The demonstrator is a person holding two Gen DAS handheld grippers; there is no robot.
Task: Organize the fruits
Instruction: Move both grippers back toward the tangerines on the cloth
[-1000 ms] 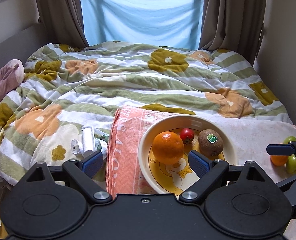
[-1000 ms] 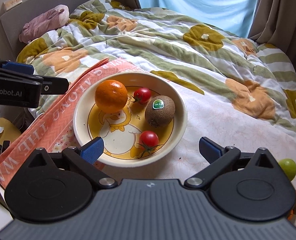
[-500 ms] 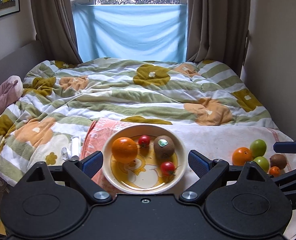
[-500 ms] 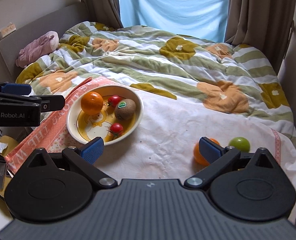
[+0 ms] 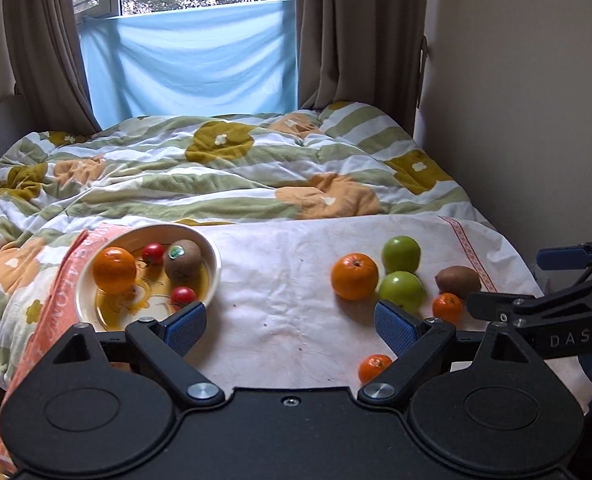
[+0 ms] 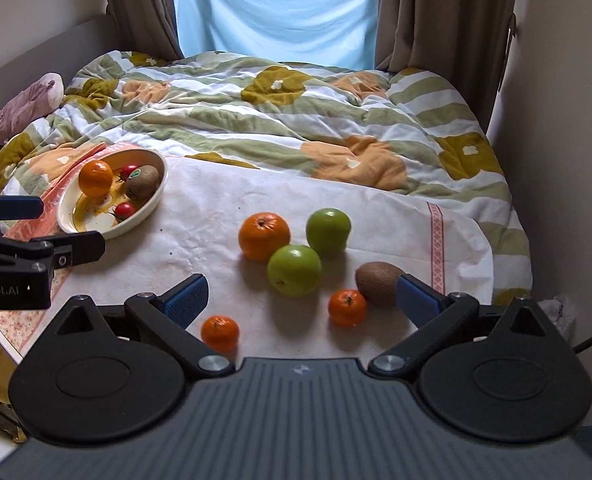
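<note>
A cream bowl on the white cloth holds an orange, a kiwi and two cherry tomatoes. Loose on the cloth to its right lie a big orange, two green apples, a kiwi and two small tangerines. My left gripper hangs open over bare cloth between the bowl and the loose fruit. My right gripper is open above the loose pile, holding nothing.
The white cloth lies on a bed with a flowered quilt. An orange towel sits under the bowl at the left edge. A pink soft toy lies far left. Curtains and a wall close in on the right.
Both grippers have swung right and pulled back from the bowl; the loose fruit pile has come into view. Both stay open and empty.
</note>
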